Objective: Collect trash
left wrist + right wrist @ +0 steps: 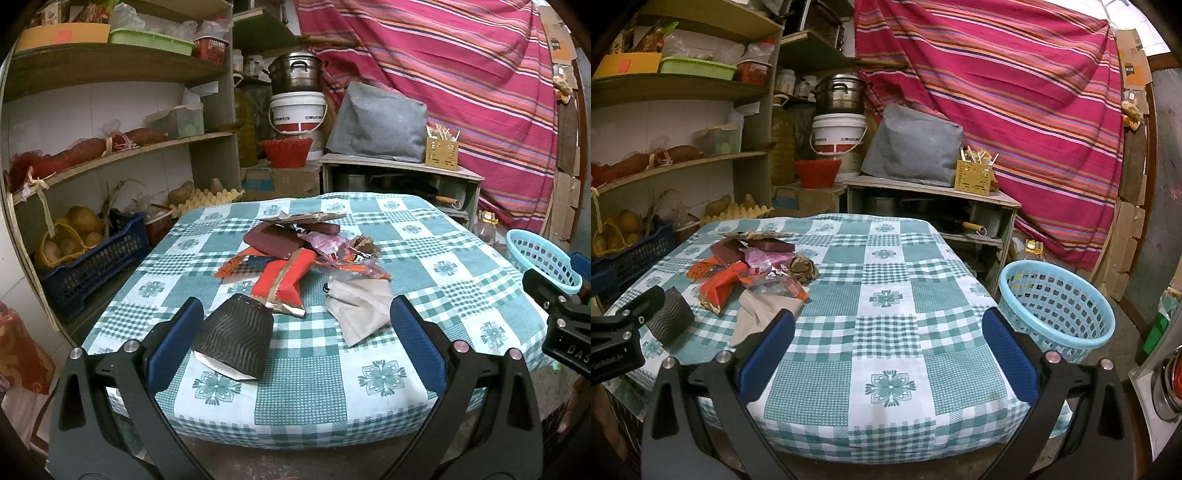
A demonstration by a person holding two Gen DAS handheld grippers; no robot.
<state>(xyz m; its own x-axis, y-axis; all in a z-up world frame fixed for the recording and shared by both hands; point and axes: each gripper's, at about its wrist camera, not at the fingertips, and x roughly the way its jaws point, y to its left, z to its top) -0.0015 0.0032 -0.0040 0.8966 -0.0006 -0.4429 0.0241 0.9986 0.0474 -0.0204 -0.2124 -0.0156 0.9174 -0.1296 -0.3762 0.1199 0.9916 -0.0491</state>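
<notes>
Left gripper [295, 325] wide open around black cup [234, 338], lower centre; right gripper [888, 336] wide open, empty; basket [1057, 308] right.

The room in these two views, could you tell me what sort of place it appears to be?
Probably a home pantry or kitchen storeroom: wooden shelves hold produce, potatoes sit in a crate, and a steel pot stands on a white bucket.

Your left wrist camera looked from the near edge of the checked tablecloth [306, 373] straight at the trash pile [306, 254], close in. Your right wrist camera sat further right, facing the same way, the pile [753, 269] at its left. Both shared the light blue basket [543, 258] [1056, 306] and striped curtain [443, 81] [997, 81].
</notes>
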